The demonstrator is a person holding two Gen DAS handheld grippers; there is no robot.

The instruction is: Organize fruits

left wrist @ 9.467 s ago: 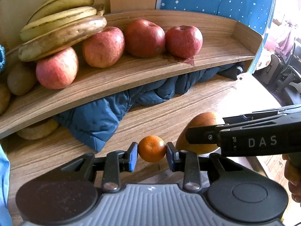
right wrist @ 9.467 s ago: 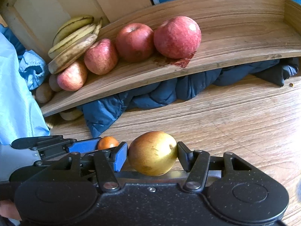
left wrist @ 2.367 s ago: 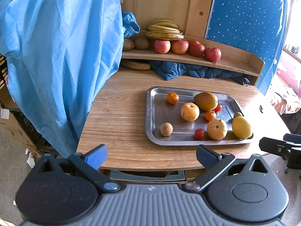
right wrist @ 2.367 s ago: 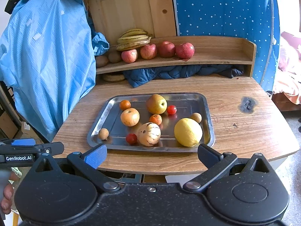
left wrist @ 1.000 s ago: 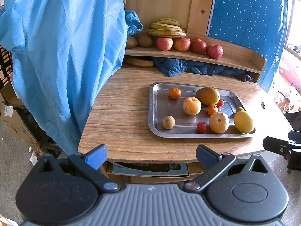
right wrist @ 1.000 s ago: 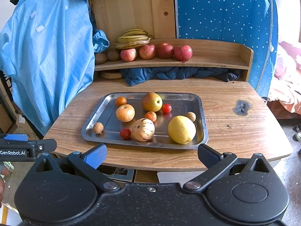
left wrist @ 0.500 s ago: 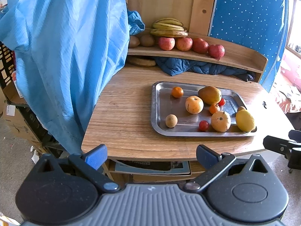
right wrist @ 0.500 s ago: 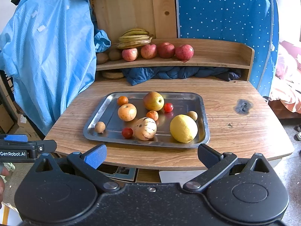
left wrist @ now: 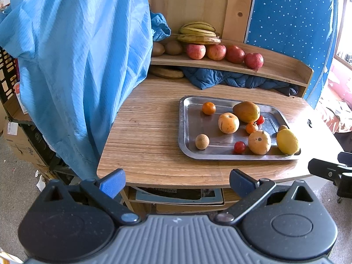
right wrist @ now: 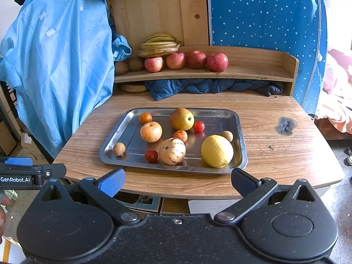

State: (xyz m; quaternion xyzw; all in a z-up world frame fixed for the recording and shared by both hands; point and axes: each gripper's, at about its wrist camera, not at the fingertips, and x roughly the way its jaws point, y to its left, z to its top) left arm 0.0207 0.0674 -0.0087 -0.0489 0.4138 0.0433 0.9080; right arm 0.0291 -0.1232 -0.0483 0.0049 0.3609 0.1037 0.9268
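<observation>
Well apart, left tongs (left wrist: 176, 180) spread wide, empty, right tongs (right wrist: 177, 181) likewise, off the tray (right wrist: 241, 132).

- right gripper (left wrist: 330, 172) cut off at the left view's 3 o'clock edge
- round flat thing (right wrist: 133, 87) under the shelf (right wrist: 253, 72), kind unclear

Bright daylight from the right; sharp centre; fisheye-bent edges
</observation>
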